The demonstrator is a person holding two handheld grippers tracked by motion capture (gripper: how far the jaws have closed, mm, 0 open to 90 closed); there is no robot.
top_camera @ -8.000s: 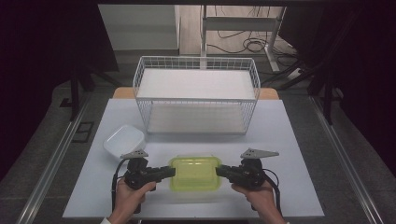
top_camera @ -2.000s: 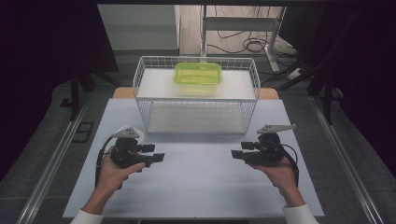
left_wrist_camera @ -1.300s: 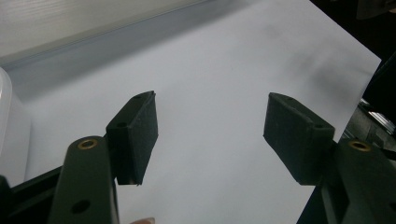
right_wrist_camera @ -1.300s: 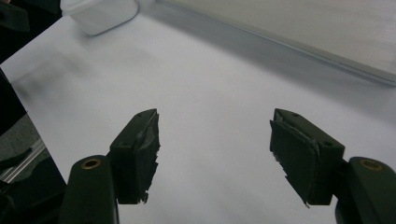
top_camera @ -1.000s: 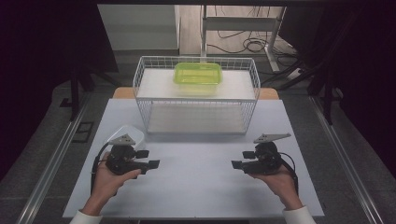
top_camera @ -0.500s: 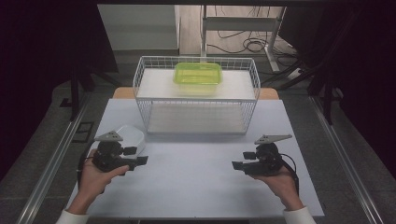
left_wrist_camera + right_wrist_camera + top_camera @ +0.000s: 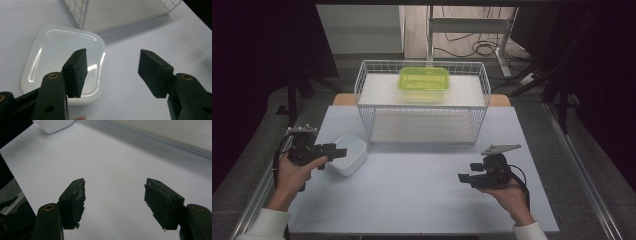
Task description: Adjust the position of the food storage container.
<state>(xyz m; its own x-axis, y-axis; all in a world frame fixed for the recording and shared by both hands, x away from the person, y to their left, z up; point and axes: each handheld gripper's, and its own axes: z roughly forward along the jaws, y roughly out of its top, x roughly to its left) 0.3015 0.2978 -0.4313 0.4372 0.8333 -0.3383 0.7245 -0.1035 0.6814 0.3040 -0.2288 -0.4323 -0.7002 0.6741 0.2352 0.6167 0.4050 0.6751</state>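
Left gripper [image 7: 334,150] shifted over white container [image 7: 349,154], jaws closing, empty

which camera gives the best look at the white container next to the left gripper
The left gripper view: the white container lies close beneath the open jaws, its rounded corners and glossy face plain. The high view shows it small, in front of the wire basket, partly behind the left gripper. The right gripper view catches one corner at its top edge.
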